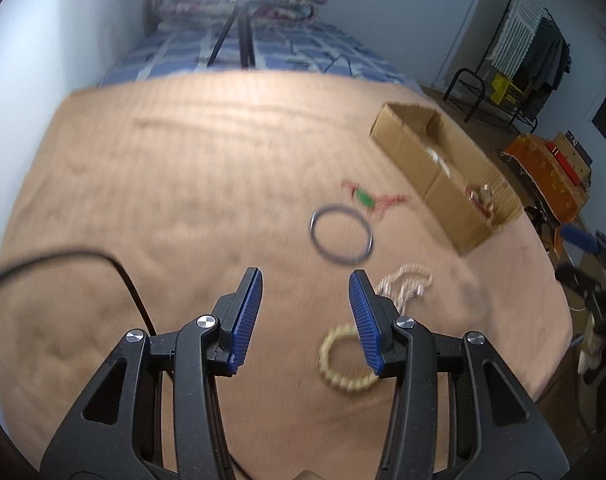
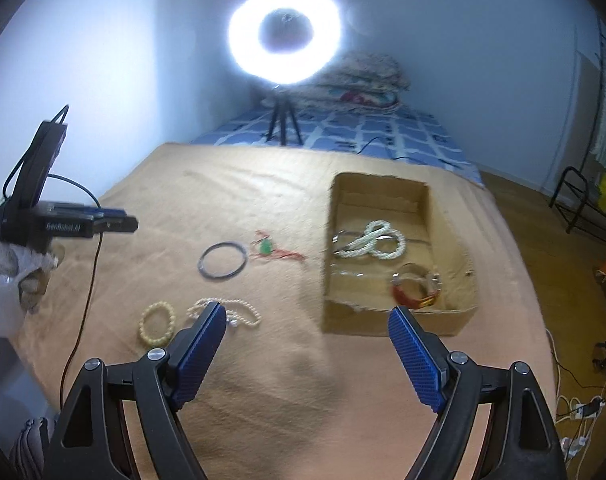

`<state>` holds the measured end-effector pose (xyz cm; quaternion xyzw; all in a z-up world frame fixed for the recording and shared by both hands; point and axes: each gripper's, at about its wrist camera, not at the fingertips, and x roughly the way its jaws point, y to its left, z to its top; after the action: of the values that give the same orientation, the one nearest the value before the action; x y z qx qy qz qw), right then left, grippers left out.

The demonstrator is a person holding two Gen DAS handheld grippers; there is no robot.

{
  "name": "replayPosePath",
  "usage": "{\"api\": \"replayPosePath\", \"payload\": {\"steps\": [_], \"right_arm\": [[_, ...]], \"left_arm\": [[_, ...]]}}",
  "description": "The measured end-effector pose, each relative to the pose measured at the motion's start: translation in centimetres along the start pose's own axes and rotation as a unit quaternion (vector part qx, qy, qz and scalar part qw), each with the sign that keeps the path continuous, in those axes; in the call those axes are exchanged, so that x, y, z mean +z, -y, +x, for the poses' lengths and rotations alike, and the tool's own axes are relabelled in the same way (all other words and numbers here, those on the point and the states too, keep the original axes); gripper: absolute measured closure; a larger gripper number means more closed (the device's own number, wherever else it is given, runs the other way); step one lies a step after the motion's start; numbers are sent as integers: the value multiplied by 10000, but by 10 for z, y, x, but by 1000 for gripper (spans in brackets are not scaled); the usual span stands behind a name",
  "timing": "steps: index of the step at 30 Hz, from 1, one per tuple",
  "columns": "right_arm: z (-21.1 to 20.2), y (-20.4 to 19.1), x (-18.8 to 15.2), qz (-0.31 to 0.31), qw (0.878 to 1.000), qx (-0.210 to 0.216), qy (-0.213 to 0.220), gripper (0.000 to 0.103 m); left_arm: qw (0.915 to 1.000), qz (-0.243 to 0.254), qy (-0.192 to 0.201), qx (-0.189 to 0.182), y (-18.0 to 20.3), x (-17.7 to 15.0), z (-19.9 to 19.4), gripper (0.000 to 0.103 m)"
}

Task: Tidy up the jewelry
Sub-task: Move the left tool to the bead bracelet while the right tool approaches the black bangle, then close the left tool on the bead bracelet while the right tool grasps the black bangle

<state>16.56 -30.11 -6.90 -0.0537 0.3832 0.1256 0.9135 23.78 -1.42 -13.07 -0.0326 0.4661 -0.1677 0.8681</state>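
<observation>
On the tan blanket (image 2: 223, 200) lie a dark bangle (image 2: 222, 260) (image 1: 341, 235), a green pendant on red cord (image 2: 267, 248) (image 1: 365, 199), a cream bead bracelet (image 2: 157, 323) (image 1: 345, 360) and a pearl necklace (image 2: 239, 312) (image 1: 407, 284). An open cardboard box (image 2: 423, 320) (image 1: 447, 200) holds white bead strands (image 2: 373, 240) and a red-and-gold bangle (image 2: 417, 284). My left gripper (image 1: 305, 280) is open and empty, above the blanket, left of the bracelet. It also shows at the left of the right wrist view (image 2: 115, 218). My right gripper (image 2: 307, 316) is wide open and empty, in front of the box.
A ring light on a tripod (image 2: 283, 28) stands at the blanket's far edge on a blue checked bedspread (image 2: 383, 132). A black cable (image 1: 63, 258) trails over the blanket at the left. A clothes rack (image 1: 535, 40) and floor clutter (image 1: 551, 160) are to the right.
</observation>
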Motion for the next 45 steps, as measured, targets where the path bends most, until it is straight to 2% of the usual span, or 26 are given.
{"api": "replayPosePath", "payload": {"steps": [3, 7, 11, 16, 26, 34, 39, 45], "right_arm": [[11, -14, 2, -107, 9998, 94, -140, 19], [32, -25, 8, -160, 9989, 217, -372, 27], [54, -34, 16, -116, 9974, 357, -609, 31], [83, -47, 25, -120, 9945, 464, -932, 42], [135, -60, 43, 211, 9876, 587, -1442, 47], [177, -59, 47, 661, 9800, 615, -1773, 52], [198, -60, 49, 817, 9762, 571, -1925, 56], [218, -60, 48, 842, 9736, 365, -2091, 61]], "left_arm": [[9998, -57, -199, -48, -3, -21, 6, 57], [9990, -90, -410, -168, -4, -44, 15, 57], [9982, -48, -545, -254, 3, -56, 25, 57], [9979, 87, -617, -192, 10, -58, 35, 57], [9957, 450, -809, 44, 19, -60, 59, 57], [9931, 827, -752, 343, 31, -59, 69, 57], [9936, 850, -610, 419, 33, -59, 71, 65], [9935, 915, -421, 537, 33, -60, 69, 81]]}}
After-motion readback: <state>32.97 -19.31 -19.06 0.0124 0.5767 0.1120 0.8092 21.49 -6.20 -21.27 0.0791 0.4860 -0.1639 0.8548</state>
